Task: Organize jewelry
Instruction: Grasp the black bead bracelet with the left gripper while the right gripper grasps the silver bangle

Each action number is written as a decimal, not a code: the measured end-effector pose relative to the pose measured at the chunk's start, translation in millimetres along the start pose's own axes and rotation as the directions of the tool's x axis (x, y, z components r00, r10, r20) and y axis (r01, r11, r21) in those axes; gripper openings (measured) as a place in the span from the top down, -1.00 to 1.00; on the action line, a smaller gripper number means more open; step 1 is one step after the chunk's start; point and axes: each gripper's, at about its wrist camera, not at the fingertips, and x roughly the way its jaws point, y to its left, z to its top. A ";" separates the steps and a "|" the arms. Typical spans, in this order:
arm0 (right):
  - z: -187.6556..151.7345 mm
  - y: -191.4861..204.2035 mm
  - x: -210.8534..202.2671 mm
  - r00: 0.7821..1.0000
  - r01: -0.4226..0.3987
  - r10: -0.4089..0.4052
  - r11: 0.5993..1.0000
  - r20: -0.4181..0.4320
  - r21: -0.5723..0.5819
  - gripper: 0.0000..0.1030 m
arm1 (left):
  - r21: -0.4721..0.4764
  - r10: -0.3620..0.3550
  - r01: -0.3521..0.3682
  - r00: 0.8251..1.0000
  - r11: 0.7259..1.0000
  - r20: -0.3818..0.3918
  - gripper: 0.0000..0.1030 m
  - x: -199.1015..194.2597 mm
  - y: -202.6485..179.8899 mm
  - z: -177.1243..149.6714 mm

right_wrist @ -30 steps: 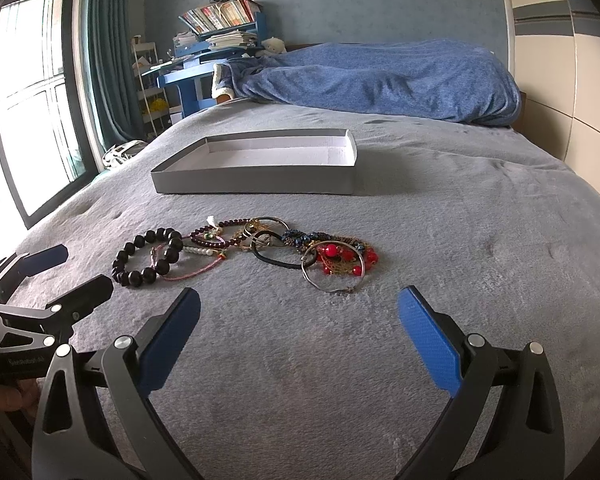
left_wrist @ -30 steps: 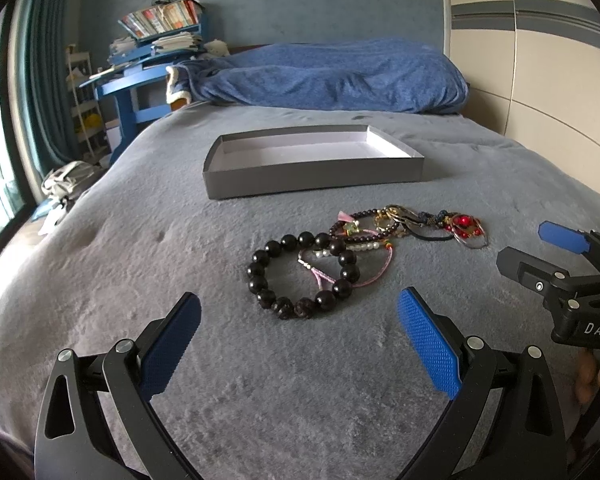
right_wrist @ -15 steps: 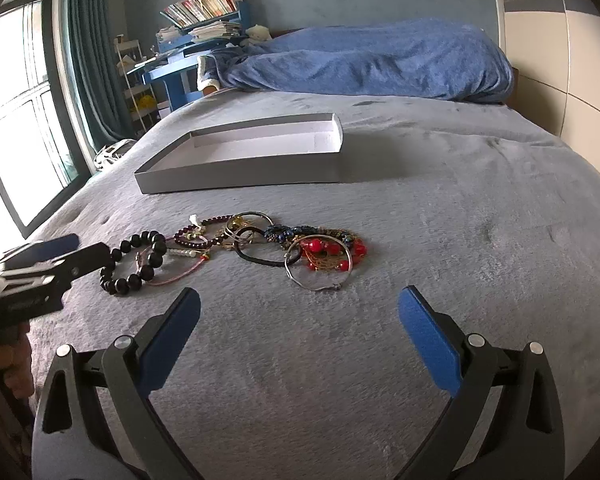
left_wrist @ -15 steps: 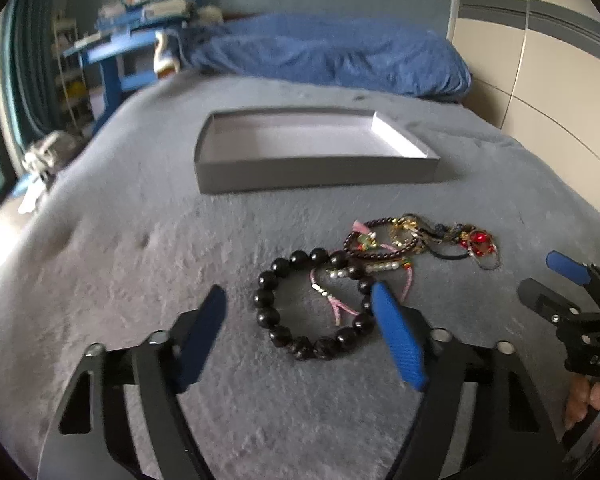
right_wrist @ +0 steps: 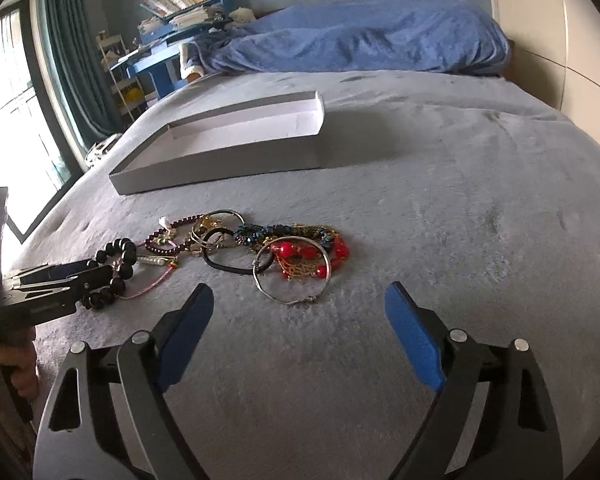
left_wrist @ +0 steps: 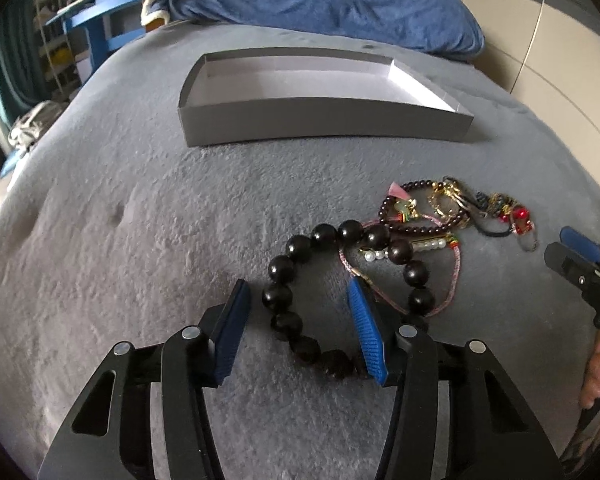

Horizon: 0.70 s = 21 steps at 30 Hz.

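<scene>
- Left gripper [left_wrist: 298, 322] straddles the near left side of the black bead bracelet [left_wrist: 340, 288] on the grey bed cover [left_wrist: 120, 240]; its jaws have just been closing, half open, pads not yet pressing the beads.
- Right gripper [right_wrist: 300, 340] hangs wide open, empty, just short of the silver bangle [right_wrist: 292, 276].
- Grey tray [left_wrist: 324, 118] lies beyond the jewelry pile [left_wrist: 456, 212].

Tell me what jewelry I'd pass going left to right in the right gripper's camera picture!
Big black bead bracelet → small dark-red bead bracelet → black hair tie → silver bangle → red bead bracelet.
</scene>
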 end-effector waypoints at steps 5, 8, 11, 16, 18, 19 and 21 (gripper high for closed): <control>10.6 5.2 18.8 0.999 0.034 -0.035 0.999 -0.033 -0.034 -0.68 | -0.001 -0.004 0.004 1.000 1.000 0.010 0.01 -1.1 1.8 -0.5; 13.7 6.5 26.3 0.998 0.043 -0.045 0.998 -0.040 -0.044 -0.67 | -0.010 -0.001 0.002 1.000 1.000 0.019 0.30 -3.8 3.3 -2.6; 15.0 7.2 34.7 0.997 0.044 -0.047 0.998 -0.067 -0.047 -0.43 | -0.021 -0.002 0.003 1.000 1.000 0.027 0.61 -5.2 5.0 -2.6; 14.5 6.6 35.1 0.997 0.038 -0.041 0.998 -0.065 -0.052 -0.12 | -0.035 -0.006 0.008 0.999 0.999 0.044 0.71 -9.3 5.9 -3.6; 14.2 5.9 34.0 0.998 0.039 -0.042 0.998 -0.057 -0.049 0.03 | -0.034 -0.007 0.008 0.999 0.999 0.054 0.71 -13.3 5.7 -4.2; 14.0 5.2 33.4 0.998 0.033 -0.035 0.998 -0.055 -0.045 0.03 | -0.034 -0.007 0.009 0.998 0.999 0.059 0.71 -15.2 5.3 -4.1; 14.1 3.9 31.7 0.999 0.021 -0.023 0.999 -0.048 -0.038 0.03 | -0.038 -0.010 0.013 0.998 0.999 0.069 0.71 -20.4 4.6 -3.7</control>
